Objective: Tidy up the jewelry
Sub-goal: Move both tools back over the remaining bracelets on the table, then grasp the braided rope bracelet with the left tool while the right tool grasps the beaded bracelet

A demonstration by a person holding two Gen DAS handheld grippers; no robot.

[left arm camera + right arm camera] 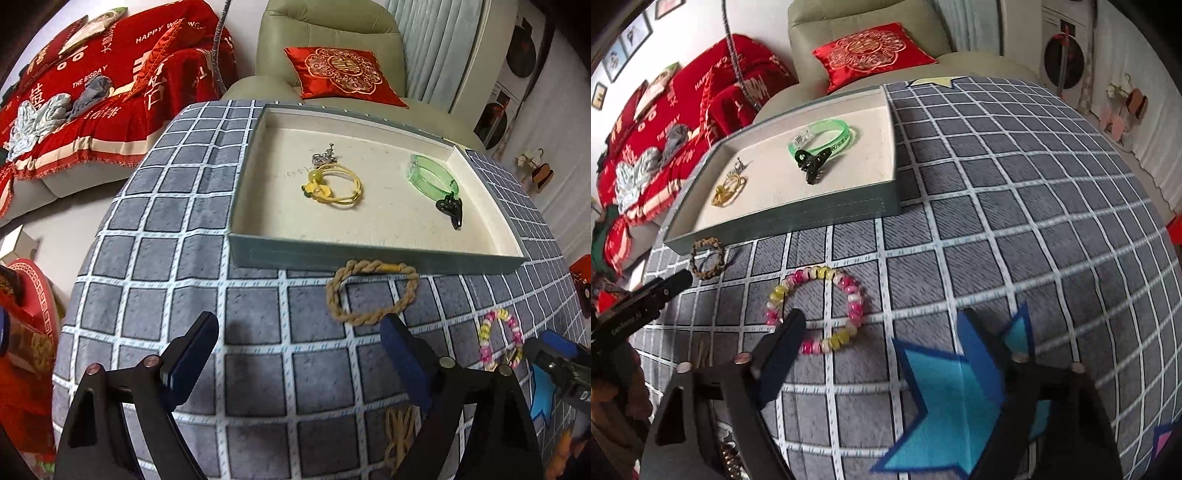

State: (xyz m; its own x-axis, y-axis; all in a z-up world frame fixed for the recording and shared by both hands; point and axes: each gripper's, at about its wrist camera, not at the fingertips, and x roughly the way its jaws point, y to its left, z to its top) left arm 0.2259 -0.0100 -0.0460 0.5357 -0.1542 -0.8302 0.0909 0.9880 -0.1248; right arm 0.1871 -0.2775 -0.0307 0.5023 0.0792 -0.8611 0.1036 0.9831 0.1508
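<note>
My left gripper [299, 328] stands open over the checked cloth, with nothing between its fingers. A twisted rope bracelet [369, 291] lies just ahead of its right fingertip, against the front wall of the grey-green tray [332, 254]. In the tray lie a yellow bracelet [336, 184], a silver charm [325, 155], a green bangle [432, 173] and a black clip [448, 206]. My right gripper [882, 325] is open low over a pink and yellow beaded bracelet [855, 306]. Its left finger overlaps the bracelet's near left side, and the right finger stands well clear of it.
The round table carries a grey checked cloth [997, 221] with blue star prints [953, 398]. A tan cord [399, 432] lies under the left gripper, and a chain [729, 461] sits at the near edge. A sofa with a red cushion [343, 74] stands behind the table.
</note>
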